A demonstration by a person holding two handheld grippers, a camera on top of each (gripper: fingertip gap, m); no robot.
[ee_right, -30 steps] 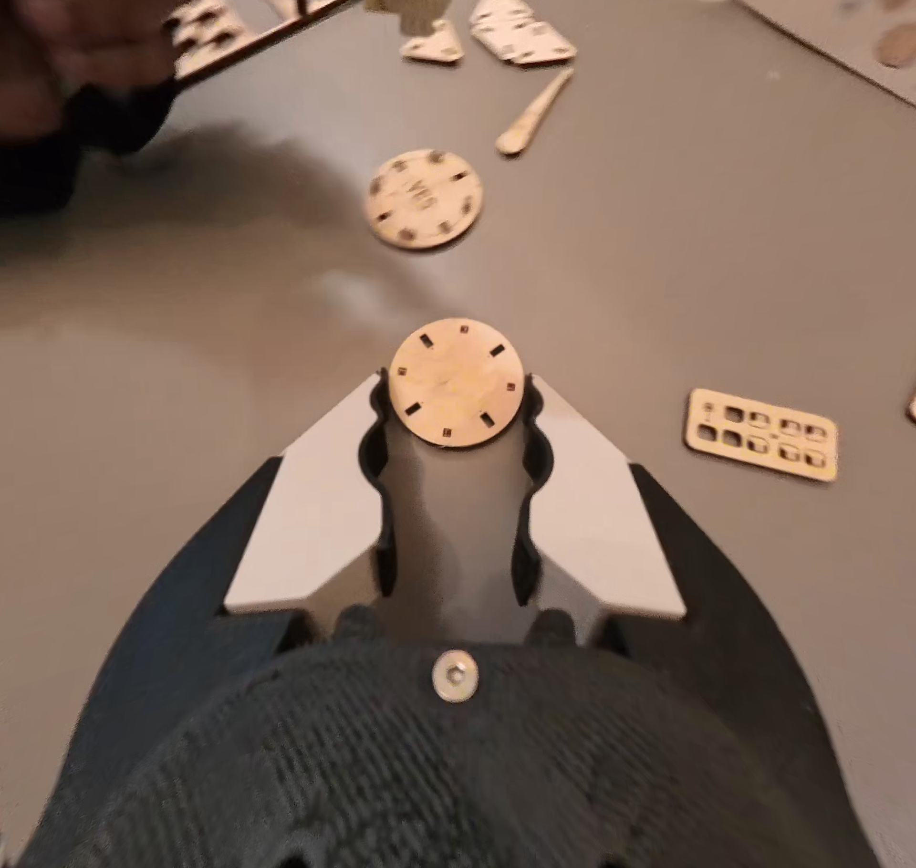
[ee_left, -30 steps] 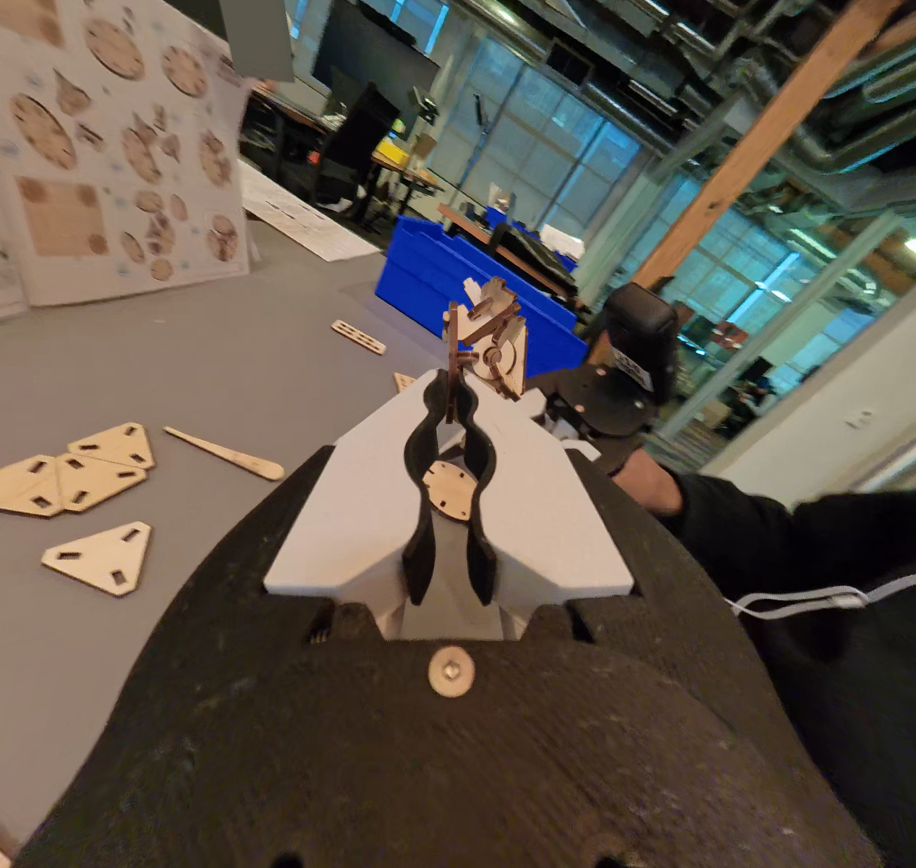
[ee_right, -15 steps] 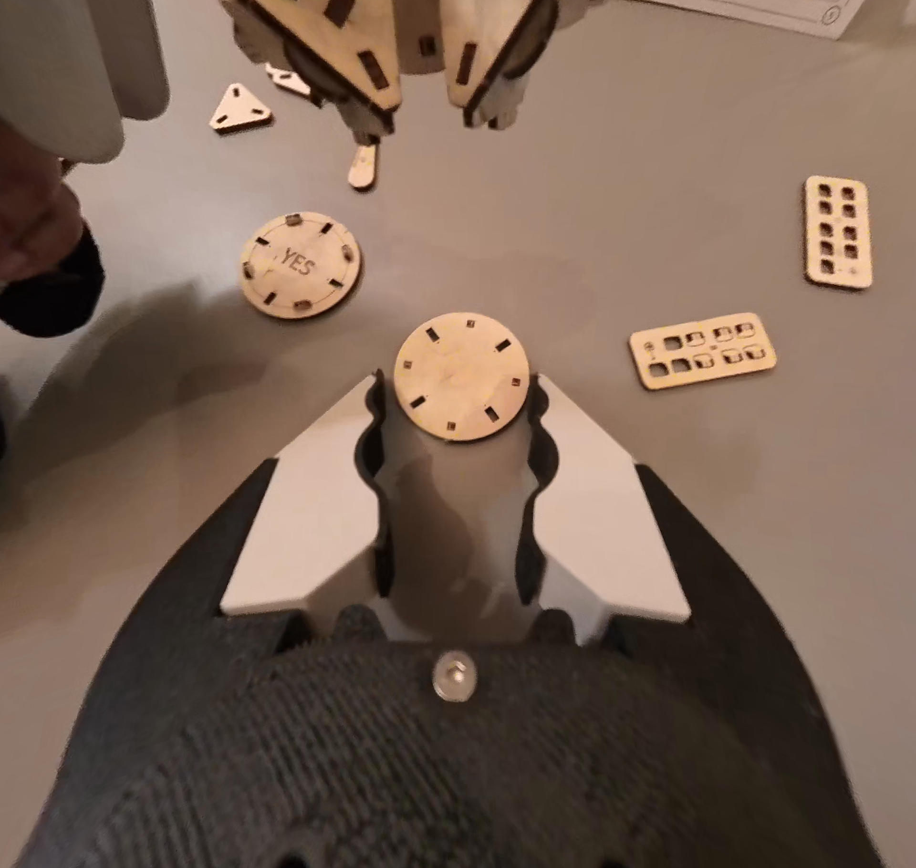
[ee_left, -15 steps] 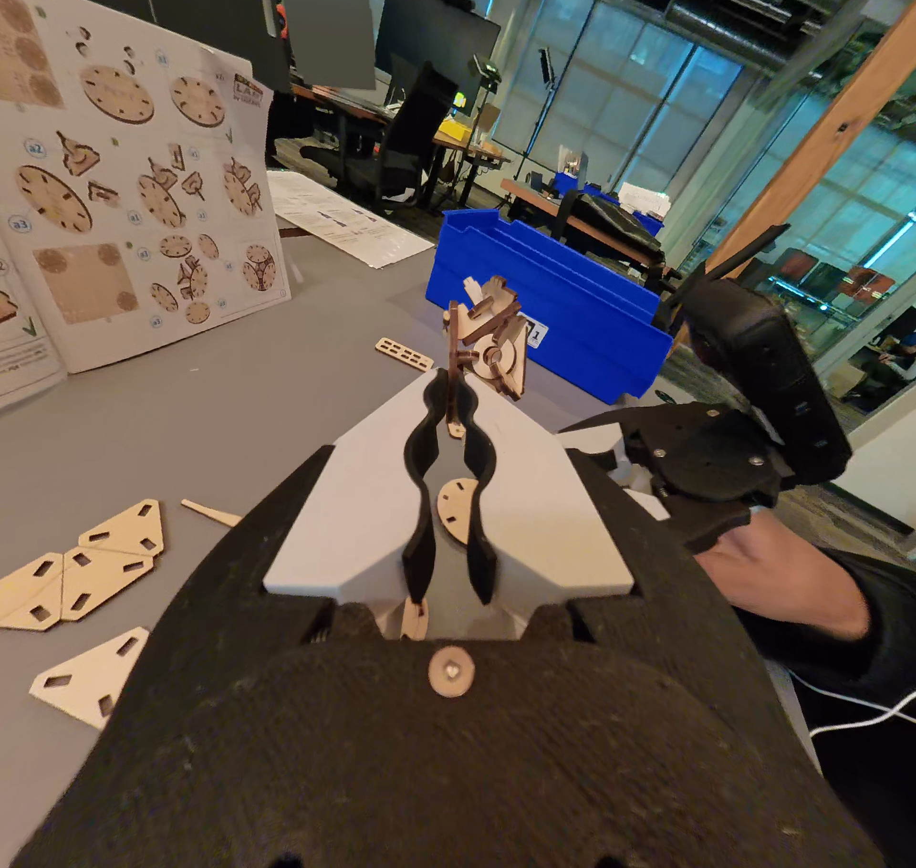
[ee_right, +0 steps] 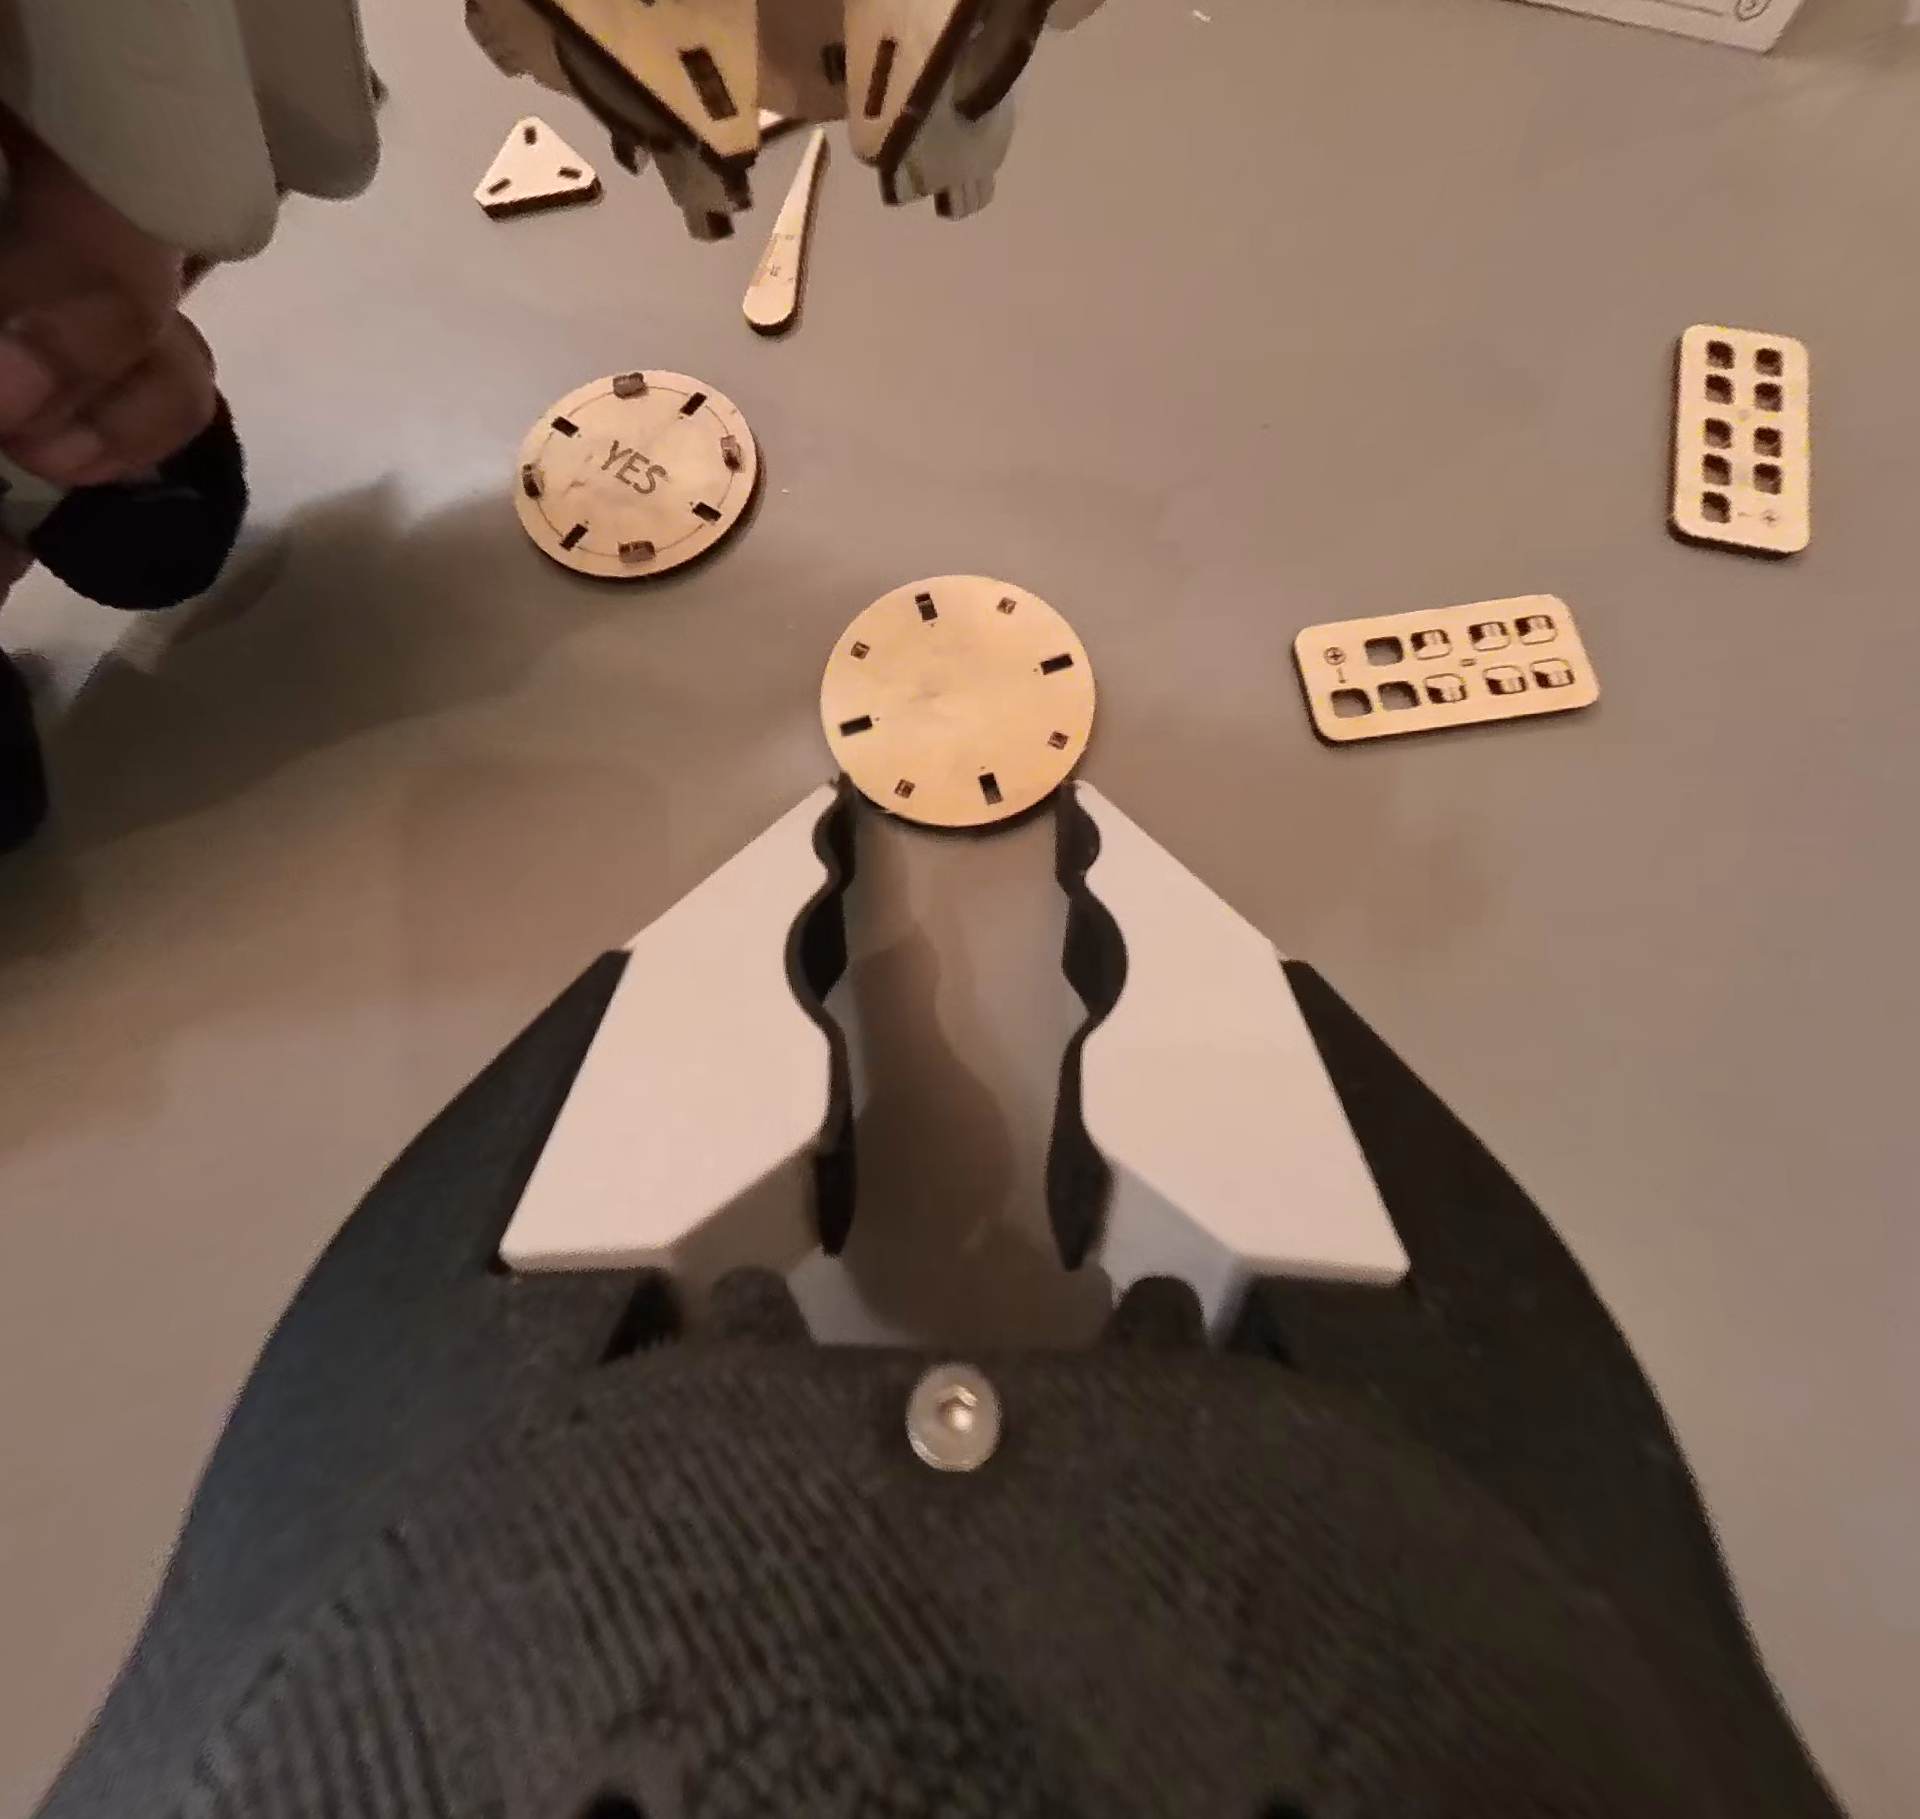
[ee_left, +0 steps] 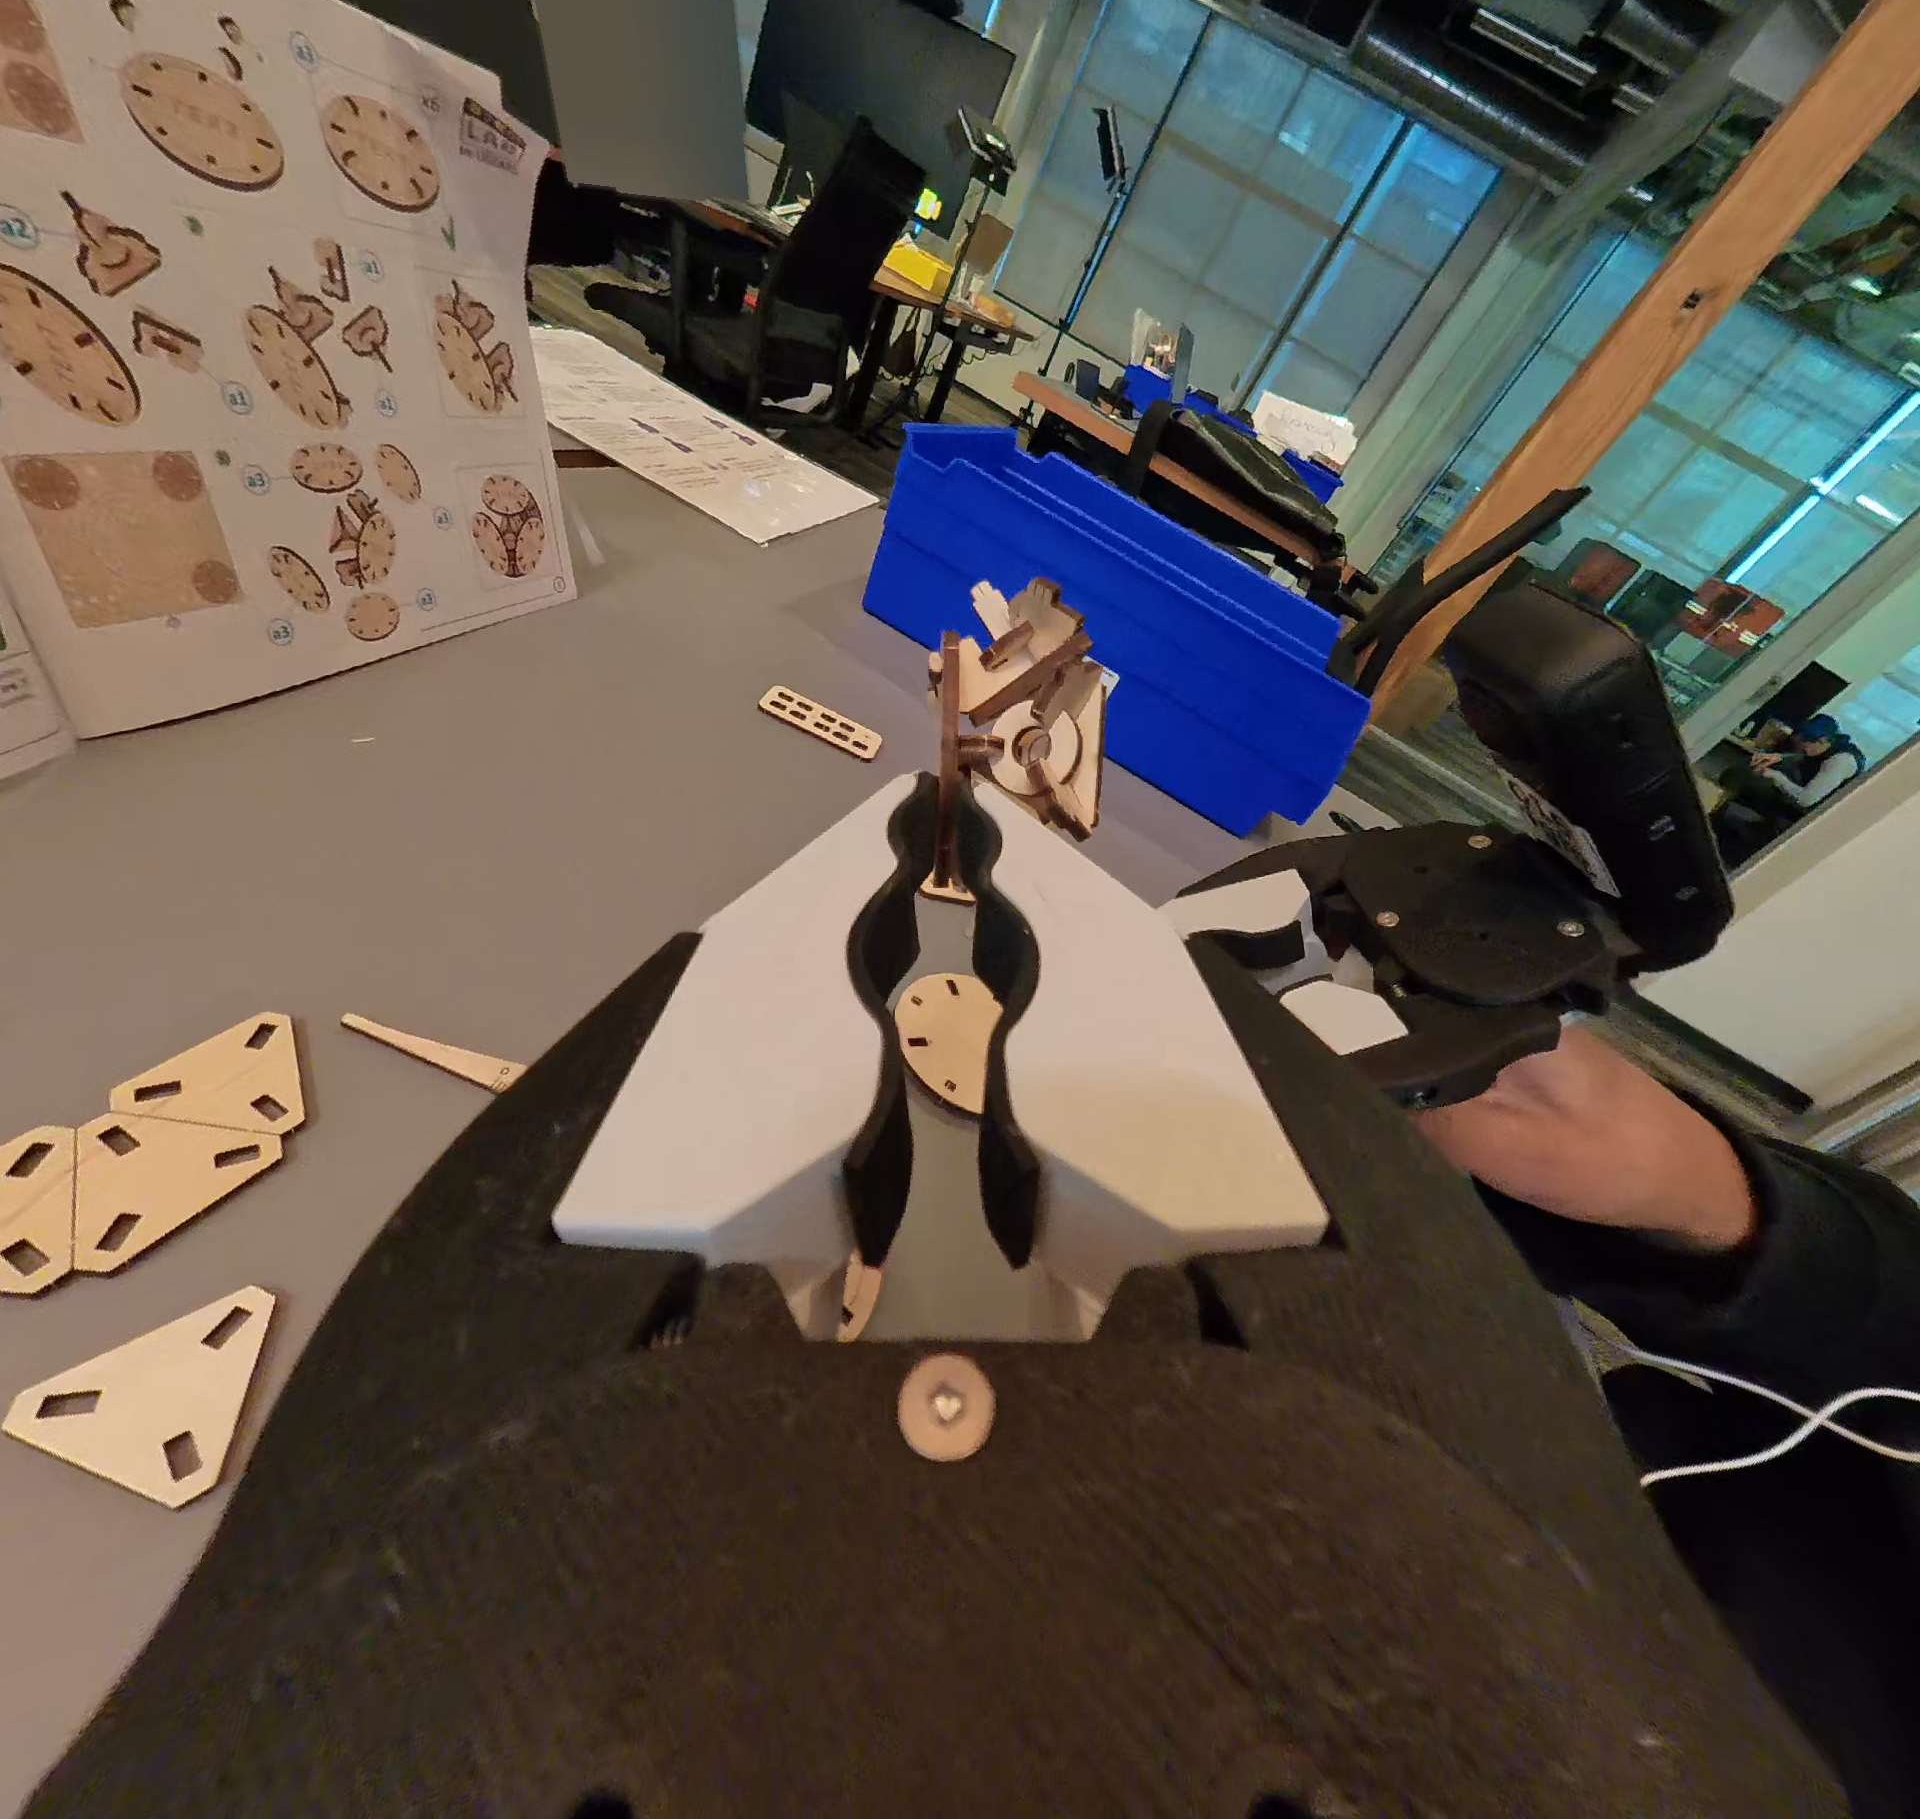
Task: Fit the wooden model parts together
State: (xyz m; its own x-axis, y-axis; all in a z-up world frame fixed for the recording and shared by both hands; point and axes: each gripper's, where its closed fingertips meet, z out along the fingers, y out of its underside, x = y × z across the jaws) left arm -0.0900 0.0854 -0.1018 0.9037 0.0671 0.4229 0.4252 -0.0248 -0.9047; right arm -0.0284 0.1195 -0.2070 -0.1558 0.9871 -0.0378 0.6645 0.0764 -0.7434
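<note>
Left wrist view: the left gripper (ee_left: 948, 824) is clamped on the wooden assembly (ee_left: 1023, 720) by one thin panel, which could twist loose. The right gripper (ee_right: 958, 801) brackets the disc (ee_right: 958, 699) edge; contact is unclear, so it could skid away.

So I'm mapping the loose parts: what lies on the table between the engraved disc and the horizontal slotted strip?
The plain wooden disc lies between them, at the right gripper's fingertips; the right wrist view shows it.

The left wrist view faces level across the grey table (ee_left: 416, 834); the right looks steeply down, close; both share it.
</note>
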